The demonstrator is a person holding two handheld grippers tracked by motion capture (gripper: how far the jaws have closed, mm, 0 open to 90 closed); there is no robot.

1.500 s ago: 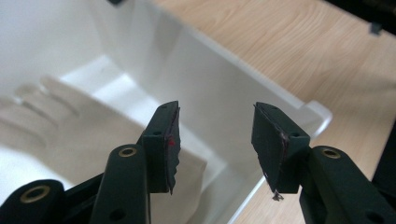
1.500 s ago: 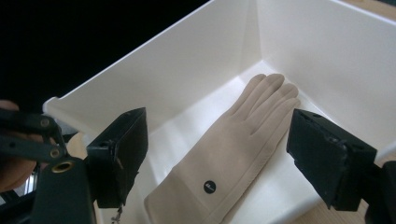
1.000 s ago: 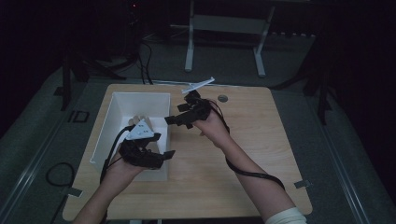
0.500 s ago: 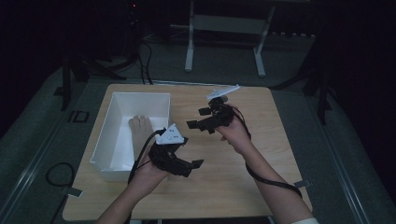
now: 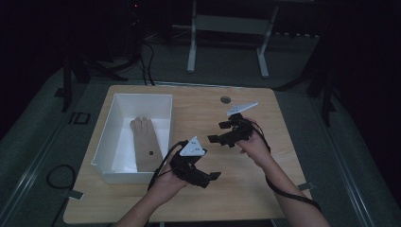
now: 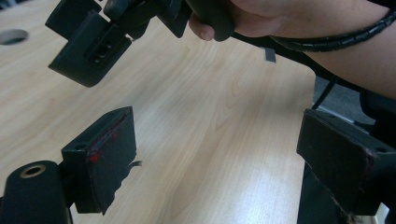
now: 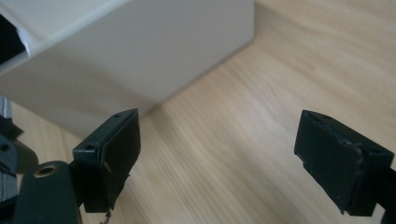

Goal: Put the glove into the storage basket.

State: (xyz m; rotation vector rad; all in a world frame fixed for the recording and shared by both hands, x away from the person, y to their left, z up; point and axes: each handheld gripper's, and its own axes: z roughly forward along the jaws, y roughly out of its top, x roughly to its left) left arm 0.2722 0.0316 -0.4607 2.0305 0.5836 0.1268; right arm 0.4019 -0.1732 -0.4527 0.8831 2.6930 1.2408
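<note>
— Where's the glove (image 5: pixel 145 142)?

— Flat in the white bin (image 5: pixel 109 172), at the left of the counter (image 5: pixel 246 189). From above I see its cuff toward me and a small dark dot on it. Neither of my finger cameras catches it.

— And your hands?

— Both hover over bare wood, right of the bin. My left gripper (image 5: pixel 208 177) is near the bin's front corner, my right gripper (image 5: pixel 218 132) farther back, well apart from it.

— Fingers?

— Spread on both, nothing between them. Both pairs have just been opening. In the left gripper view my fingers (image 6: pixel 105 158) frame plain wood, with my right hand (image 6: pixel 299 21) and one of its black pads above. The right gripper view shows its fingers (image 7: pixel 112 154) gaping in front of the bin's outer wall (image 7: pixel 140 56), which the high view cannot show so close.

— Anything else?

— A round hole (image 5: pixel 225 100) in the counter's far side.
</note>
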